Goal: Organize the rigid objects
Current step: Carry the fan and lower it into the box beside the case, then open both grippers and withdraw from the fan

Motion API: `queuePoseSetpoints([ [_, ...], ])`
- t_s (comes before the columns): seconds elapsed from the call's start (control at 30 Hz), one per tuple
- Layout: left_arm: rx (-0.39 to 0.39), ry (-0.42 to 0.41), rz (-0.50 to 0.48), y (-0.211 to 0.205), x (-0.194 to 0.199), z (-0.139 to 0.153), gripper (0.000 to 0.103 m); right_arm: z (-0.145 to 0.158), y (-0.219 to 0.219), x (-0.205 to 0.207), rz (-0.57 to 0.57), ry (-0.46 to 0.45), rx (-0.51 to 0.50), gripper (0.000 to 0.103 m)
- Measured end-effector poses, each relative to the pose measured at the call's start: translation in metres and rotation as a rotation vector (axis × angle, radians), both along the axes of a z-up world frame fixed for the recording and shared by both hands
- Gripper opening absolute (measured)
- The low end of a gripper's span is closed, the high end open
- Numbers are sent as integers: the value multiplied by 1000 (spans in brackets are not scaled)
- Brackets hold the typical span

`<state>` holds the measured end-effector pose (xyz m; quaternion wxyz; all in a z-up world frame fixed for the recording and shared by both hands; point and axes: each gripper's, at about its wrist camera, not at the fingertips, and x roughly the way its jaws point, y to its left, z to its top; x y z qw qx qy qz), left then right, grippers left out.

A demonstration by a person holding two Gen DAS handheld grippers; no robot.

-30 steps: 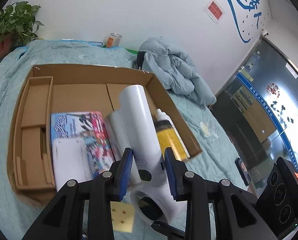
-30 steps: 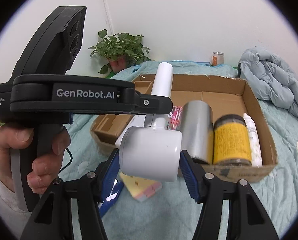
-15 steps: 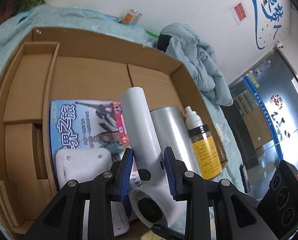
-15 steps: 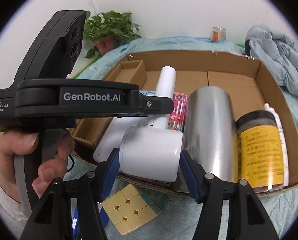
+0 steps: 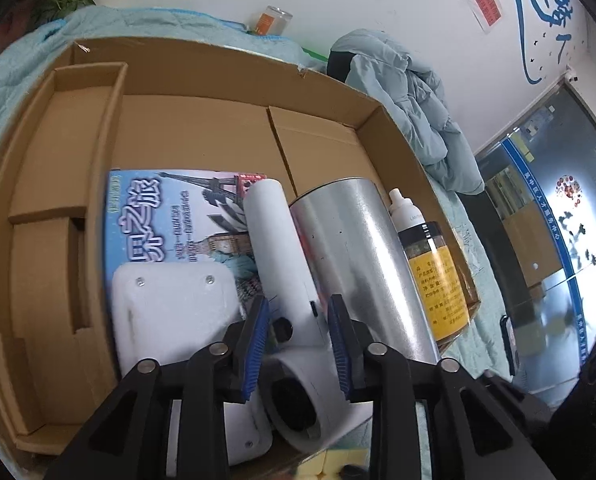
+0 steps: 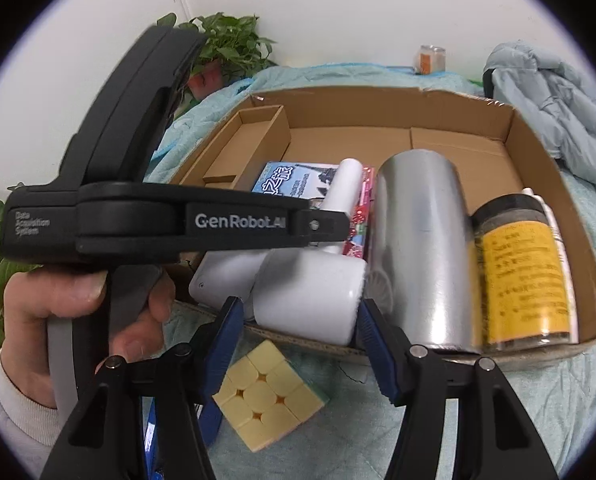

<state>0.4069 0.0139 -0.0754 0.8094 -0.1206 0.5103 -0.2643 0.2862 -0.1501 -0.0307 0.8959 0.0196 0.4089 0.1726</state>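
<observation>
A white hair dryer (image 5: 282,264) lies in the cardboard box (image 5: 202,72), its handle pointing away, between a white device (image 5: 174,312) and a silver cylinder (image 5: 357,256). My left gripper (image 5: 298,344) straddles the dryer's handle, and a small gap shows between its blue pads and the handle. My right gripper (image 6: 298,340) is at the dryer's barrel (image 6: 309,296), its pads just beside it, at the box's front wall. The left gripper body (image 6: 170,224) crosses the right wrist view.
In the box also lie a blue picture book (image 5: 170,220), a yellow-labelled jar (image 5: 437,276) and a white spray bottle (image 5: 405,208). A yellow cube puzzle (image 6: 270,396) sits on the teal bedspread in front of the box. A blue jacket (image 5: 409,92), a potted plant (image 6: 226,52) and a small jar (image 6: 431,58) are behind.
The dryer has come down into the box beside the silver cylinder. Both grippers' jaws have widened slightly around it.
</observation>
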Motion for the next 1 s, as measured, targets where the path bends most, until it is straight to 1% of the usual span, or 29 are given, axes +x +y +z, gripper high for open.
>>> queuePoseSetpoints([
  [0.03, 13, -23, 5, 2, -6, 5, 36, 2, -1, -5, -6, -22, -10, 68],
  [0.07, 31, -66, 13, 5, -16, 13, 48, 8, -6, -17, -13, -68, -20, 83],
  [0.1, 43, -102, 27, 8, -25, 20, 65, 11, -9, -24, -17, -100, -20, 88],
  [0.13, 55, -163, 57, 13, -41, 31, 74, 13, -13, -36, -24, -133, -25, 90],
  [0.17, 57, -213, 81, 17, -54, 40, 90, 14, -17, -46, -32, -154, -42, 90],
  [0.2, 55, -261, 103, 21, -68, 47, 103, 12, -21, -55, -43, -164, -61, 90],
  [0.27, 65, -358, 156, 27, -101, 61, 102, 7, -28, -65, -63, -160, -66, 91],
  [0.3, 76, -391, 175, 29, -115, 65, 102, 3, -31, -69, -70, -150, -59, 91],
  [0.37, 106, -426, 214, 30, -139, 69, 102, -5, -39, -79, -67, -128, -26, 90],
  [0.4, 126, -433, 239, 31, -150, 70, 100, -6, -40, -82, -62, -124, -16, 84],
  [0.43, 141, -439, 255, 32, -160, 70, 94, -7, -41, -86, -55, -127, -5, 52],
  [0.47, 155, -439, 263, 32, -171, 69, 57, -8, -42, -89, -50, -128, -14, 25],
  [0.5, 175, -416, 261, 31, -177, 67, 20, -9, -41, -94, -49, -125, -37, 24],
  [0.53, 197, -394, 271, 32, -185, 64, 18, -9, -41, -97, -44, -124, -34, 24],
  [0.57, 210, -405, 281, 31, -195, 63, 19, -7, -44, -101, -38, -127, -15, 31],
  [0.6, 215, -432, 273, 28, -206, 64, 32, -6, -46, -105, -31, -129, -4, 43],
  [0.63, 218, -456, 255, 25, -217, 65, 48, -5, -48, -109, -30, -137, -4, 81],
  [0.67, 230, -467, 250, 22, -226, 66, 95, -2, -50, -116, -38, -162, 6, 102],
  [0.7, 240, -489, 272, 19, -235, 68, 101, 0, -53, -121, -53, -189, 21, 103],
  [0.73, 233, -509, 283, 16, -239, 69, 102, 3, -55, -126, -65, -210, 30, 103],
  [0.77, 232, -519, 279, 13, -244, 70, 102, 5, -57, -130, -65, -210, 29, 103],
  [0.8, 237, -515, 268, 9, -246, 70, 102, 7, -58, -131, -59, -207, 32, 103],
  [0.87, 247, -502, 282, 7, -251, 71, 102, 9, -61, -135, -66, -204, 24, 103],
  [1.0, 198, -486, 303, 8, -262, 77, 102, 9, -65, -143, -57, -197, 6, 103],
])
